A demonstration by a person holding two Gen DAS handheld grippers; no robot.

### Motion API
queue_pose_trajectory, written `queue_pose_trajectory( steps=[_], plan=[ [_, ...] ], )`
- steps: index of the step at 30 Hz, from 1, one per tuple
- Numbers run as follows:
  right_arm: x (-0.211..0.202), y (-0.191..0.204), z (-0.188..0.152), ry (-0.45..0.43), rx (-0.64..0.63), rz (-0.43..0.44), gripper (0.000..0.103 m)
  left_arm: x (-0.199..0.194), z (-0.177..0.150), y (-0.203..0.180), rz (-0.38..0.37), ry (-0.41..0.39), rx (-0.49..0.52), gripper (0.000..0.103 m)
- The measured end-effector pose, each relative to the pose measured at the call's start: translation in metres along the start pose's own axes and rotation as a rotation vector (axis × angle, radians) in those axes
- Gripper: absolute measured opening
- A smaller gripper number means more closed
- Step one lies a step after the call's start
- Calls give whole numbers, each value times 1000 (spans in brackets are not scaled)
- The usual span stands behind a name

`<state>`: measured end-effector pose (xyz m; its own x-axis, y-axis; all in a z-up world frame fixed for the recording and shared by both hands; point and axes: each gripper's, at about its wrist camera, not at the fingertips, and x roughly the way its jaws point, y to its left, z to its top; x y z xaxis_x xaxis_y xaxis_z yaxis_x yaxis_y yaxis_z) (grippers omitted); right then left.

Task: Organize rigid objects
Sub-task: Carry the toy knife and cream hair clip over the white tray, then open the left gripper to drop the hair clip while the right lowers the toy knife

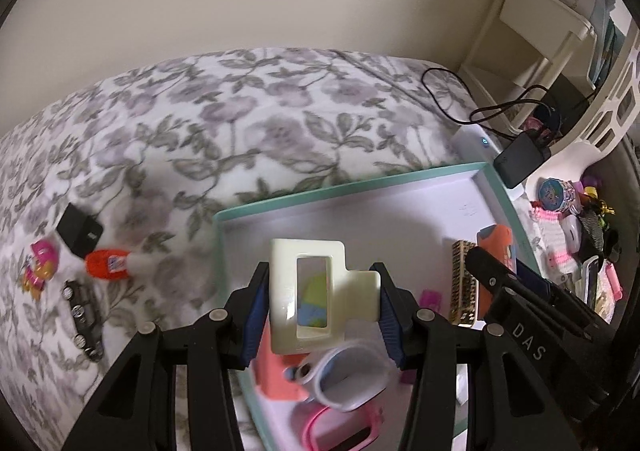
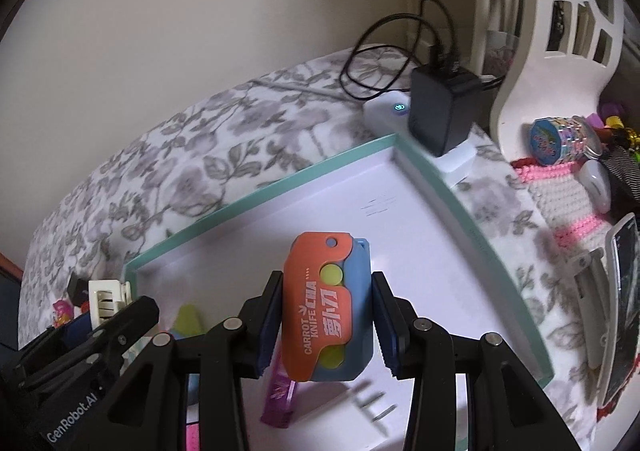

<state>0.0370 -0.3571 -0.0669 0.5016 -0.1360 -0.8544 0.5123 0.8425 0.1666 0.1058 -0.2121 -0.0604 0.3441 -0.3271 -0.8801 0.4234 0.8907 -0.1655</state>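
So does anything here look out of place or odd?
A few small things still lie loose on the floral blanket beside the tray: a black cube, an orange bottle on its side, and a pink toy. Nothing looks broken or spilled.

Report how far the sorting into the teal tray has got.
Done: a gold hair clip, a pink watch and a purple item lie in the teal tray.
In hand: the left hand-held gripper grips a cream hair claw; the right hand-held gripper grips the carrot knife toy, both over the tray.
Left: the orange bottle, black charger and pink toy on the bedspread.
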Motion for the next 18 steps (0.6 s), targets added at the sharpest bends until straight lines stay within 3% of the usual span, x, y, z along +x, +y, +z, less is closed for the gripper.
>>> queue_pose_trajectory(
  steps=[18],
  plan=[
    [10, -8, -1, 29, 12, 3, 45, 16, -7, -5, -22, 41, -2, 53]
  ],
)
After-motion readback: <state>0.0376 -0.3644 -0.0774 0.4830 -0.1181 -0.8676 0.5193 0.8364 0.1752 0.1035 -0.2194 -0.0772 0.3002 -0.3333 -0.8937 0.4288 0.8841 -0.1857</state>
